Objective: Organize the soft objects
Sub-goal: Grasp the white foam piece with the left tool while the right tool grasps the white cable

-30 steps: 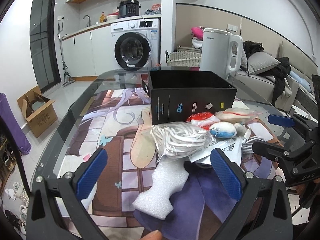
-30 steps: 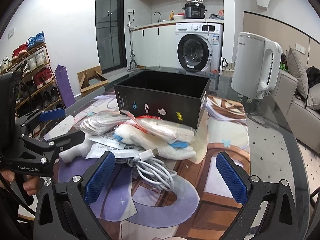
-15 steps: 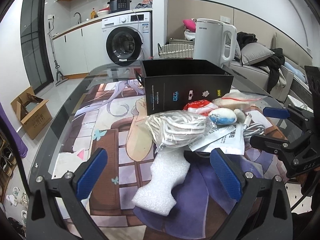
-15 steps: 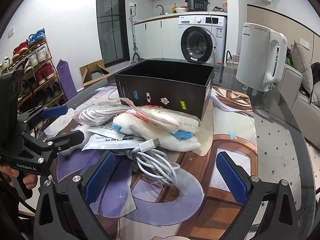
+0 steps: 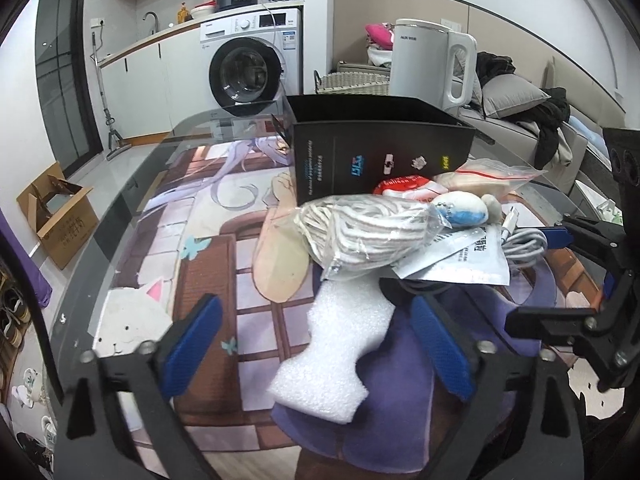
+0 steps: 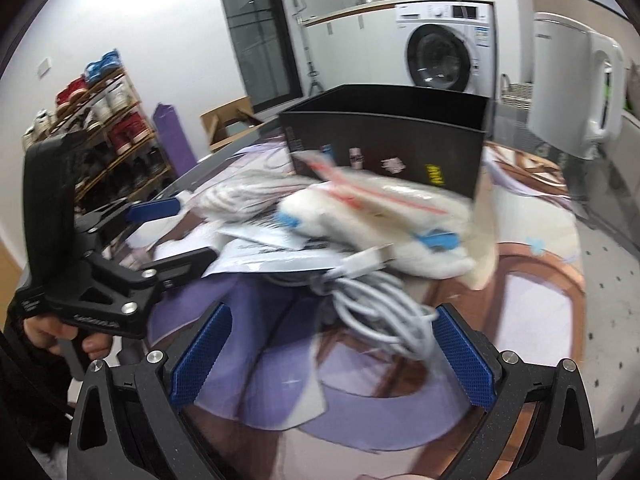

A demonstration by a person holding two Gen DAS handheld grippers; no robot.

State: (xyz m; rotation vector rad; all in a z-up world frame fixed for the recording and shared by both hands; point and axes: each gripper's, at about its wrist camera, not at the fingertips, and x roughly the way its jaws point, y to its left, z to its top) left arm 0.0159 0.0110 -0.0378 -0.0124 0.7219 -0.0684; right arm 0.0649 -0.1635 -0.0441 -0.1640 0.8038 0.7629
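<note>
Right, your left gripper is closing around the foam piece on the table mat, pads not touching yet: it's featherlight and squashy, so pinch its narrow waist gently; right gripper hangs open over the cable.

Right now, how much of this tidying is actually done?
Nothing looks put away yet: what shows of the black box is empty. The left hand-held gripper is closing around the white foam piece, not yet gripping it. The bagged rope, cable and packets still wait in the pile.
</note>
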